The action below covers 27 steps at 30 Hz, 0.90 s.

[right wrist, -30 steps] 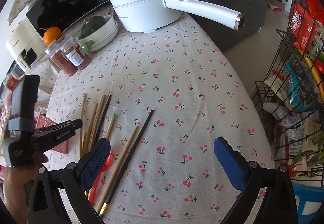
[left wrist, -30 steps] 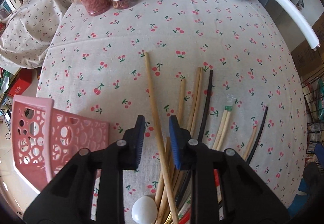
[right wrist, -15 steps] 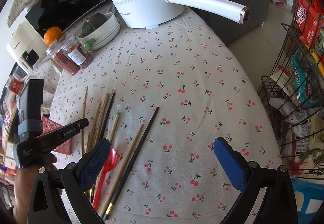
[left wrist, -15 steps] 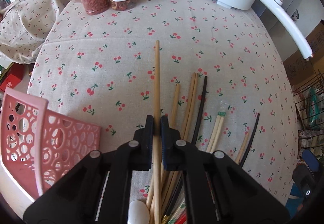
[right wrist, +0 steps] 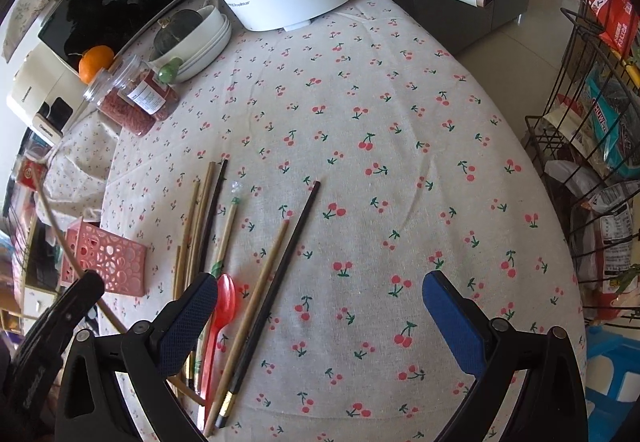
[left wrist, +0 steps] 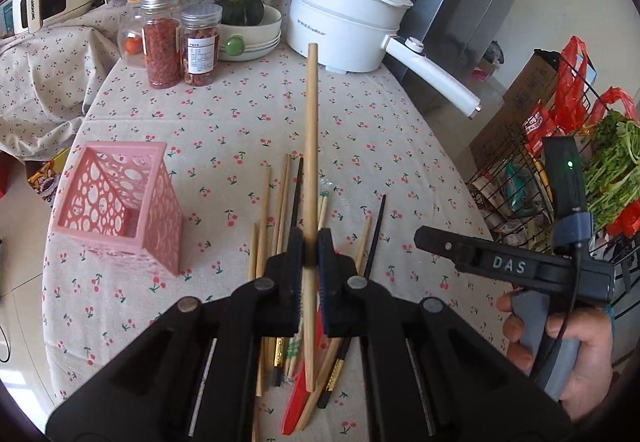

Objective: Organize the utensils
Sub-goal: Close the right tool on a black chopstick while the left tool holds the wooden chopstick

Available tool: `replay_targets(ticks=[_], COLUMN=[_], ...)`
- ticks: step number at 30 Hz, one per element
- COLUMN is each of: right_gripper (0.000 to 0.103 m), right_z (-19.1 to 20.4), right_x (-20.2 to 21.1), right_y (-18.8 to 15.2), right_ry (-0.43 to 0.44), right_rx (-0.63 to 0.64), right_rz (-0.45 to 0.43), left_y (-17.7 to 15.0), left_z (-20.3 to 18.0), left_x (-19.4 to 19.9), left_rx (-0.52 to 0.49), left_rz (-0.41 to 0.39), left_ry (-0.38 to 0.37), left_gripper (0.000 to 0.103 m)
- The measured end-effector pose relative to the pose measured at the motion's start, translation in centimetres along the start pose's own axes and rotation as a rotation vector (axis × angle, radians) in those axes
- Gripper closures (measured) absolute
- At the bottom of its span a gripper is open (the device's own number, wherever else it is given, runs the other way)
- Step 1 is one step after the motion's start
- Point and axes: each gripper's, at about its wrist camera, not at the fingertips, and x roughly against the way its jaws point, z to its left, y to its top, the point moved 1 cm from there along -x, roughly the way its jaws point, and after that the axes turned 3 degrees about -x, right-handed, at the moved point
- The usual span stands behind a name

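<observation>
Left hand-held gripper (left wrist: 310, 254) lifting one chopstick (left wrist: 311, 146) off the counter (left wrist: 224, 122).
Clamped half a second ago, the chopstick is now rising clear of the pile (left wrist: 288, 210), right of the pink basket (left wrist: 120, 202) — likely heading there next. Right hand-held gripper (right wrist: 320, 318) is waiting wide open, holding nothing.

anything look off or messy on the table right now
Yes. The chopsticks lie loose and fanned at different angles, with a red spoon among them, none in the pink basket. The left gripper holds one chopstick lifted off the cloth. Nothing looks spilled or broken.
</observation>
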Motion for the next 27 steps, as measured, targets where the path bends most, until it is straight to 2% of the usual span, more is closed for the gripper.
replay_targets(ticks=[5, 8, 12, 17, 24, 27], right_gripper=[0.001, 0.002, 0.02, 0.042, 0.048, 0.054], right_z=[0.2, 0.4, 1.3, 2.9, 5.7, 6.2], right_x=[-0.2, -0.8, -2.4, -4.6, -6.1, -6.4], right_y=[-0.6, -0.9, -1.5, -2.3, -3.6, -3.7], right_ry=[0.01, 0.025, 0.024, -0.044, -0.257, -0.263], right_rx=[0.006, 0.004, 0.025, 0.064, 0.212, 0.216], right_rz=[0.017, 0.043, 0.094, 0.126, 0.099, 0.089], left_y=[-1.4, -2.1, -2.8, -3.3, -3.3, -3.4], left_z=[1.4, 2.1, 3.4, 4.7, 5.3, 5.3], left_x=[1.2, 1.8, 2.1, 2.4, 3.4, 3.4], left_rx=[0.008, -0.01, -0.005, 0.019, 0.022, 0.021], left_rz=[-0.025, -0.036, -0.03, -0.024, -0.035, -0.032], left_ry=[-0.034, -0.027, -0.029, -0.037, -0.044, -0.044], left_gripper=[0.095, 0.095, 0.095, 0.095, 0.095, 0.095])
